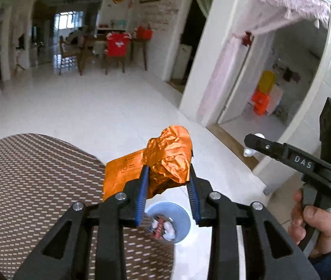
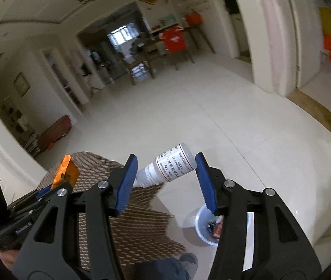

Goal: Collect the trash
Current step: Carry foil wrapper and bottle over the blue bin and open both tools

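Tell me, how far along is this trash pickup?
Partly done: the blue bin on the floor already holds some scraps. In hand: the left gripper pinches an orange wrapper, the right gripper a small white bottle. Left: dropping both in.

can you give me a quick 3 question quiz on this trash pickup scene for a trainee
1. Multiple choice: what is the left gripper shut on? A) a glass cup B) a crumpled orange wrapper C) a spoon
2. True or false: the right gripper holds a small white bottle end to end, cap against one pad.
3. Short answer: what stands on the floor below both grippers, and does it hold anything?

Key
1. B
2. True
3. A pale blue bin with some trash already in it; it stands beside the patterned table.
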`<state>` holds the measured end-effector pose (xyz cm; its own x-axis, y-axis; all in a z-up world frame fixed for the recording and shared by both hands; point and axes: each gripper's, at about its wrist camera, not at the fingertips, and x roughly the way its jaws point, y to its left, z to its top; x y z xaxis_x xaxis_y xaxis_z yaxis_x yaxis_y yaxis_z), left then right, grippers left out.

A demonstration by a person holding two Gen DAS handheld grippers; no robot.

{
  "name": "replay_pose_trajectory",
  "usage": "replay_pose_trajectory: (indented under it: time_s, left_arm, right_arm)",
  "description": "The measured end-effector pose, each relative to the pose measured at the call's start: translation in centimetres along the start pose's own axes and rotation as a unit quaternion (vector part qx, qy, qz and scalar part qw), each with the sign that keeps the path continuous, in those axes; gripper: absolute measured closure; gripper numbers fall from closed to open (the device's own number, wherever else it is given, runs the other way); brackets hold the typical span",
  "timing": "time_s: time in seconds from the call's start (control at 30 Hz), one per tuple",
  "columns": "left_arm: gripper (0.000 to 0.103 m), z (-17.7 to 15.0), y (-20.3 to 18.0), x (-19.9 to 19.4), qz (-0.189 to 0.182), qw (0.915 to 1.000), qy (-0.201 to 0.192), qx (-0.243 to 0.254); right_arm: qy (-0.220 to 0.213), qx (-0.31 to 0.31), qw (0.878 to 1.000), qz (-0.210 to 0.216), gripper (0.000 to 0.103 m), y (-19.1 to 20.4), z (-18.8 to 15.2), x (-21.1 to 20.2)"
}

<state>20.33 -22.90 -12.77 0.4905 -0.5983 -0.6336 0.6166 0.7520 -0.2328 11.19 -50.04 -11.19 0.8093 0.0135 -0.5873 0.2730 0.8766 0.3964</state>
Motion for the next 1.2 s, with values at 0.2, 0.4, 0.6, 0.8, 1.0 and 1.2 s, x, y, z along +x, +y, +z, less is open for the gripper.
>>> replay_pose_trajectory:
  time_s: [0.2,0.4,0.6,0.8,1.0,1.2]
  left_arm:
    - [0.073,-0.6,-2.8,6.3,-0.023,0.9978,0.061,0.012]
    - [0.073,-1.4,-4.7,12.6,-0.010,0.9927,0.118,0.023]
    - [0.073,-2.6,-5.3,18.6,0.001,0.9838,0.177,0.029]
    - [0.067,-3.4,-5.9,24.1,0.000,0.9738,0.227,0.020]
    - [0.017,-3.3,-5.7,25.9,0.035,0.9738,0.224,0.008]
    - [0.013,-2.5,-4.3,23.8,0.048,0.9794,0.196,0.001]
  right_arm:
    - [0.022,0.041,0.999,-0.024,0.052,-5.7,-0.8,1.2]
    - [0.056,0.073,0.995,-0.035,0.052,-10.0,-2.2,3.6]
    - [0.094,0.100,0.990,-0.035,0.052,-12.5,-3.4,7.6]
    - [0.123,0.126,0.984,-0.026,0.048,-14.4,-4.2,10.7]
    - [0.139,0.159,0.977,-0.013,0.013,-16.6,-4.9,12.2]
    - [0.137,0.159,0.977,-0.033,0.006,-16.8,-5.2,11.7]
